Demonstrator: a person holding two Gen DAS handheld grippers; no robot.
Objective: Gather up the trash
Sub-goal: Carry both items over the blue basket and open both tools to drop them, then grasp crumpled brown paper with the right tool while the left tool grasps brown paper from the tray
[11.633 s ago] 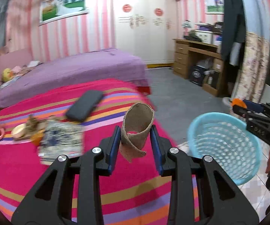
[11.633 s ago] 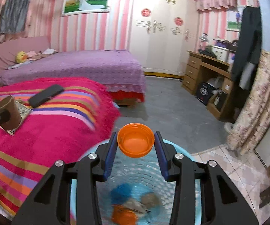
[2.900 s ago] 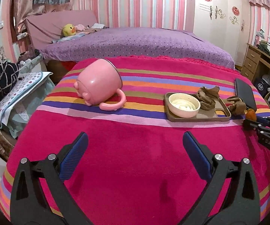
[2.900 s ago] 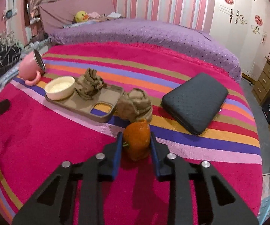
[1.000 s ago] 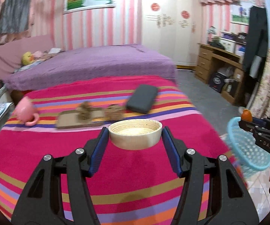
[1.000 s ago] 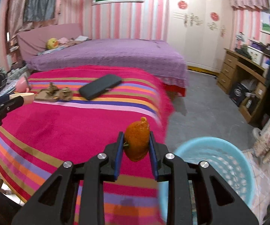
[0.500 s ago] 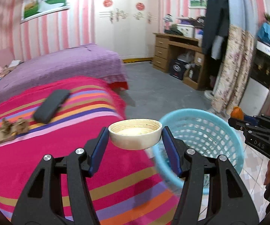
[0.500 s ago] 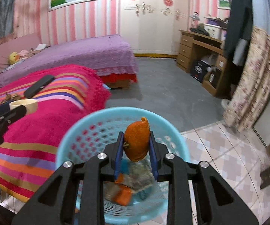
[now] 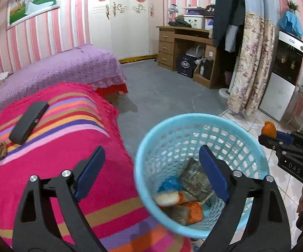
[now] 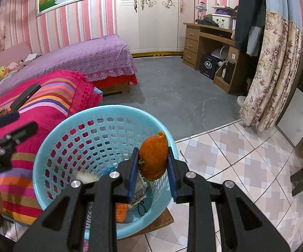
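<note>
Two grippers over blue basket (image 10: 46,153): left gripper (image 9: 151,172) opening, empty (drop step); right gripper (image 10: 152,172) clamps orange peel (image 10: 153,157), next release it

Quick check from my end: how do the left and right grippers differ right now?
The left gripper has nothing between its fingers and its jaws are opening wide; the right gripper is clamped on an orange peel. The left one's fingers stand far apart, the right one's close together. Both are black with blue pads and hang over the blue basket of trash.
</note>
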